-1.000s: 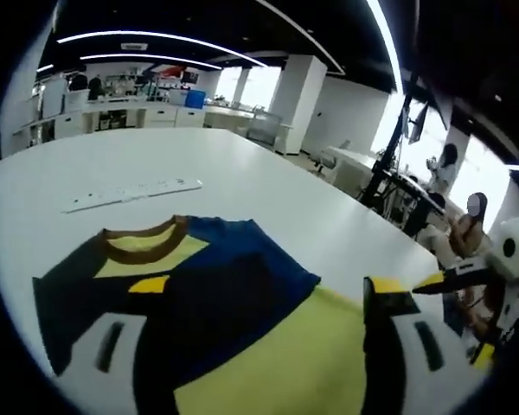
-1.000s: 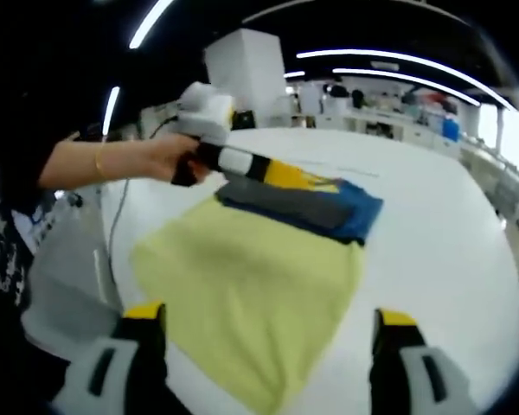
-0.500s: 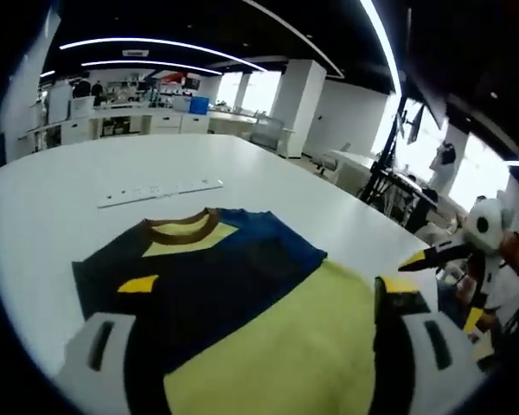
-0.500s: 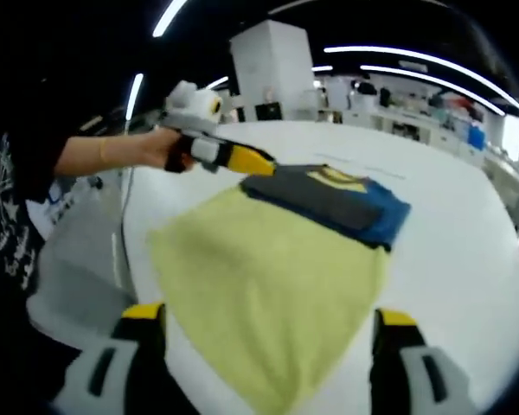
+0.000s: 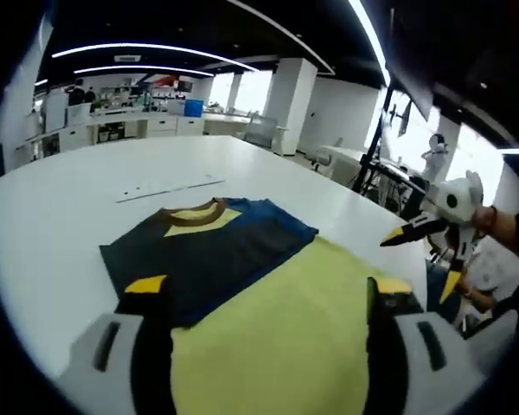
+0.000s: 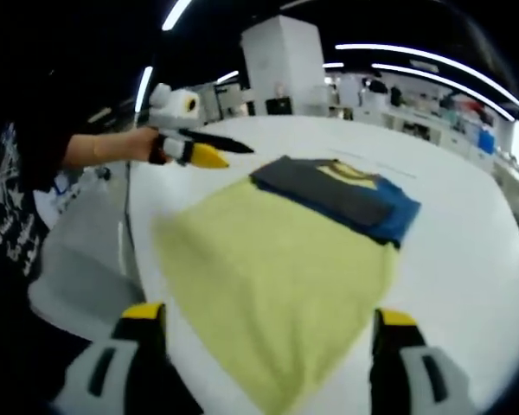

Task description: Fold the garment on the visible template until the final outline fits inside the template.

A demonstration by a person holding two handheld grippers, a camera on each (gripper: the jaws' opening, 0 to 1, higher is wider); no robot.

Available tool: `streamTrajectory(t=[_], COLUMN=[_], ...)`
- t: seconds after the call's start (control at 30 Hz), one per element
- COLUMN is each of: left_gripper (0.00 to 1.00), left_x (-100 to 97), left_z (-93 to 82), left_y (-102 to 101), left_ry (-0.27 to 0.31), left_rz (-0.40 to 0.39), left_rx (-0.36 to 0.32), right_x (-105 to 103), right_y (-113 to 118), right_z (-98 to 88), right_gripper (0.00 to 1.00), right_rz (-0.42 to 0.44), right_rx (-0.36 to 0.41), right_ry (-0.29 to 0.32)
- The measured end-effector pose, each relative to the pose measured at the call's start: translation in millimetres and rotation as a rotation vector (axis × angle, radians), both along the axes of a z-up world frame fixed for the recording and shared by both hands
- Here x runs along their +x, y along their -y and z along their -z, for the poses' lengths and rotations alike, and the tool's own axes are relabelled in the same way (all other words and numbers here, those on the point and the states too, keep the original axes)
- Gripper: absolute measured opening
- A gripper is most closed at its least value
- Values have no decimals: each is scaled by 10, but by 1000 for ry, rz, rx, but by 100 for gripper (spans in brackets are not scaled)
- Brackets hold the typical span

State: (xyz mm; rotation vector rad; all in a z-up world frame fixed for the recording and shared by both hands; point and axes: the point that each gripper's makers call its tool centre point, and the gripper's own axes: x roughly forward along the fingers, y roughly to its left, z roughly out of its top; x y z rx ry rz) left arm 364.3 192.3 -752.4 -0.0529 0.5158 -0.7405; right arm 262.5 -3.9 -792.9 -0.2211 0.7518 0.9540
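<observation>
The folded garment (image 5: 209, 251), dark navy and blue with a brown collar and yellow patches, lies flat at the far end of the yellow template cloth (image 5: 281, 333). My left gripper (image 5: 259, 350) hovers open over the near part of the cloth with nothing between its jaws. The right gripper (image 5: 419, 232) shows at the right, in a hand and off the cloth. In the right gripper view the garment (image 6: 342, 194) rests on the yellow cloth (image 6: 272, 272). My right gripper (image 6: 268, 346) is open above the cloth's near edge. The left gripper (image 6: 203, 149) hangs open, left of the garment.
A long white strip (image 5: 169, 188) lies on the white table (image 5: 52, 225) beyond the garment. The table's rim (image 6: 130, 242) runs close to the person's sleeve. A stand and a person (image 5: 435, 156) are past the table on the right.
The left gripper has come off the garment's edge and drawn back to the side. Both cameras have pulled back, and the garment lies still.
</observation>
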Motion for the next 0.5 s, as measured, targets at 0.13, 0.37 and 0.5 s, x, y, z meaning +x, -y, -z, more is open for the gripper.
streamTrajectory(t=[0.13, 0.37, 0.5], left_gripper=[88, 85, 82], left_x=[-170, -452, -588], left_z=[-22, -4, -18], left_y=[-90, -190, -235], left_ry=[-6, 12, 36], left_rz=[5, 50, 42], left_rx=[-8, 35, 48], right_x=[-51, -115, -144], right_y=[-12, 22, 32], right_z=[13, 42, 52], right_gripper=[98, 95, 94], right_rz=[-26, -47, -52], right_rx=[-7, -27, -30], right_ry=[-2, -17, -23])
